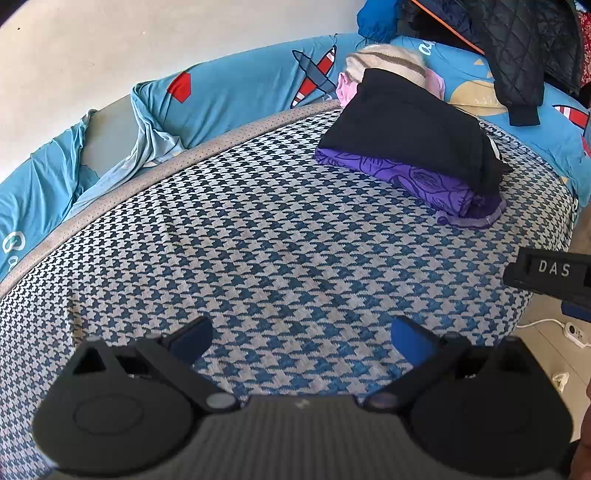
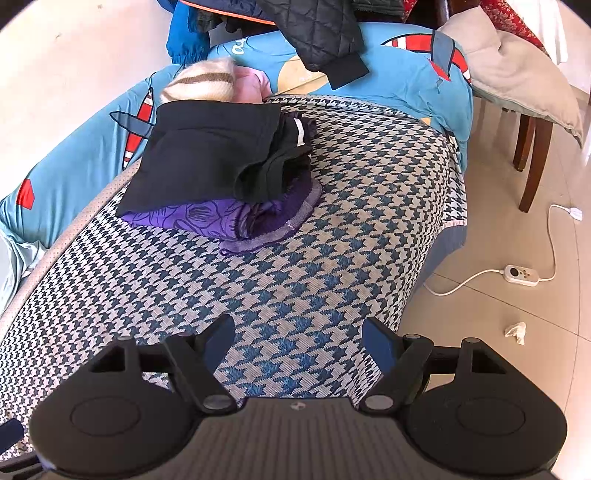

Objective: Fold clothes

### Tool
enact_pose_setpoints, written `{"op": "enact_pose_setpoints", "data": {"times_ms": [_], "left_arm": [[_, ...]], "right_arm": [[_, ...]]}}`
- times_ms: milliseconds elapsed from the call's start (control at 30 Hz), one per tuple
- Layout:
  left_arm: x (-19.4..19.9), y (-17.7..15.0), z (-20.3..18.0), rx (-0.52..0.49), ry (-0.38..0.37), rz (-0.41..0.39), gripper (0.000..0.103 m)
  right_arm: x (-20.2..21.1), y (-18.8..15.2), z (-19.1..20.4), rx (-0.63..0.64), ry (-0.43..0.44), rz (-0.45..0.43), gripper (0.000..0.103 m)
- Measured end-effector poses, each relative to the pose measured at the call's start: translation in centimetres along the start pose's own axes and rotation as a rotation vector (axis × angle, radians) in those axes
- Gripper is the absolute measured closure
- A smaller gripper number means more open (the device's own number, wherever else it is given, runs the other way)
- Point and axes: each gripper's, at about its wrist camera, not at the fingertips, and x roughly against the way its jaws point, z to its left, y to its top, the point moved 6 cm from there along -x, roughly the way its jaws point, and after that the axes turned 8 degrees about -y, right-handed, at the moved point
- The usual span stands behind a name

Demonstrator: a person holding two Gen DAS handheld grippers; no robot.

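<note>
Beyond both my wide, empty grippers, left (image 1: 301,338) & right (image 2: 298,339), folded stack (image 2: 207,162) looks done; quilted jacket (image 2: 321,33) behind it unfolded.

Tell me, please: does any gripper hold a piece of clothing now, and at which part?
Nothing is held. The left gripper and right gripper are both open, empty, above the houndstooth cover.

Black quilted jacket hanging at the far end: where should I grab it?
Grip the ribbed cuff of the black quilted jacket from the near side. It hangs lowest, loose over the blue cover, nearer than the bulky body. Both claws are open and empty.
</note>
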Motion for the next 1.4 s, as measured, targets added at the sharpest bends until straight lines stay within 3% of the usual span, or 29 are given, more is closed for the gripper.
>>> {"op": "enact_pose_setpoints", "data": {"times_ms": [1400], "left_arm": [[-0.3,-0.73,-0.01,-0.007,0.006,0.014,0.0]], "right_arm": [[0.12,-0.06,0.4,0.02,-0.004,-0.005,0.027]]}}
